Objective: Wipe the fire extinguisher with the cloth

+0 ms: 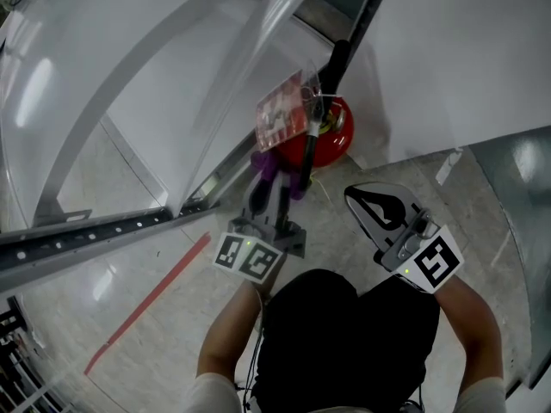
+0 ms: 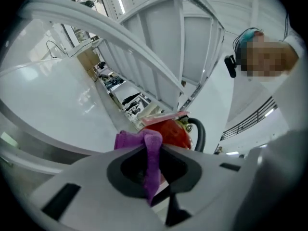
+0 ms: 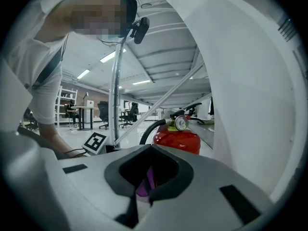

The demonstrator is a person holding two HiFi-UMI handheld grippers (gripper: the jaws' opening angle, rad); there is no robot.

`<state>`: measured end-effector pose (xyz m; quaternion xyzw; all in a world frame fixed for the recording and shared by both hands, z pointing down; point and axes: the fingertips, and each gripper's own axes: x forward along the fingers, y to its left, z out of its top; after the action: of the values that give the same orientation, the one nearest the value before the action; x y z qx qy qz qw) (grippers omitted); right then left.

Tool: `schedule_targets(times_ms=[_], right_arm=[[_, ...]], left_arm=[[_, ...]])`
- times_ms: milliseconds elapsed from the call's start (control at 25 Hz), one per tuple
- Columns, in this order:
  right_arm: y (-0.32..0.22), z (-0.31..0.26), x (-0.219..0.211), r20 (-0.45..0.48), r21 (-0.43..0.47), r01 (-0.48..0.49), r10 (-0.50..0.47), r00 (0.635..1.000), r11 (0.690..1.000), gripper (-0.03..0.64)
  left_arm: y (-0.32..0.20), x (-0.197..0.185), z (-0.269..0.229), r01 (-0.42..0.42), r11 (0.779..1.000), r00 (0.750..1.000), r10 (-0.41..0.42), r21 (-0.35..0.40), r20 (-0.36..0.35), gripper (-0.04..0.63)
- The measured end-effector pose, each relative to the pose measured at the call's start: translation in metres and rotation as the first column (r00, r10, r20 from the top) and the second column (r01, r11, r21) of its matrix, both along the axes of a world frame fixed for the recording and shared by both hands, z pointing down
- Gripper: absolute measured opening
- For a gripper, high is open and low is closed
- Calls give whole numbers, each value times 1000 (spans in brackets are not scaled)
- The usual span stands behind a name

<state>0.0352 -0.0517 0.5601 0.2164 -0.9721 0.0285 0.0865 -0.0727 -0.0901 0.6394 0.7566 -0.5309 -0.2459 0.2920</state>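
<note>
The left gripper (image 1: pixel 266 177), jaws clamped on a purple cloth (image 1: pixel 269 163), brings it up to the near side of a red extinguisher (image 1: pixel 332 138) standing on the floor (image 1: pixel 172 231). No view settles whether cloth and red shell touch. The right gripper (image 1: pixel 351 193) hangs just short of the extinguisher, jaws closed tip to tip and holding nothing that can be made out (a sliver of purple shows through their gap). The wipe looks barely begun: the cloth sits low on the near side, and nothing shows any part already cleaned, so the shell, neck and hose (image 1: pixel 339 60) appear left to do. White panels (image 1: pixel 448 58) close in behind the extinguisher and a sloping metal frame (image 1: pixel 112 84) crowds the side beyond the cloth. Open floor lies only on the person's side, so the far face looks hard to reach.
</note>
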Motion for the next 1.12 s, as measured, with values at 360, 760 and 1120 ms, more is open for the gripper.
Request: schedule_targets(times_ms=[360, 760, 1120], right_arm=[[3, -4, 2, 13, 4, 0, 0, 1000, 1000, 15], [6, -4, 3, 3, 8, 5, -5, 1000, 1000, 15], [5, -3, 13, -21, 16, -9, 10, 1000, 1000, 15]], left_arm=[[22, 10, -72, -88, 966, 992, 63, 243, 107, 54], [54, -28, 10, 19, 998, 987, -28, 56, 158, 54], [52, -7, 126, 7, 982, 991, 18, -191, 129, 54]])
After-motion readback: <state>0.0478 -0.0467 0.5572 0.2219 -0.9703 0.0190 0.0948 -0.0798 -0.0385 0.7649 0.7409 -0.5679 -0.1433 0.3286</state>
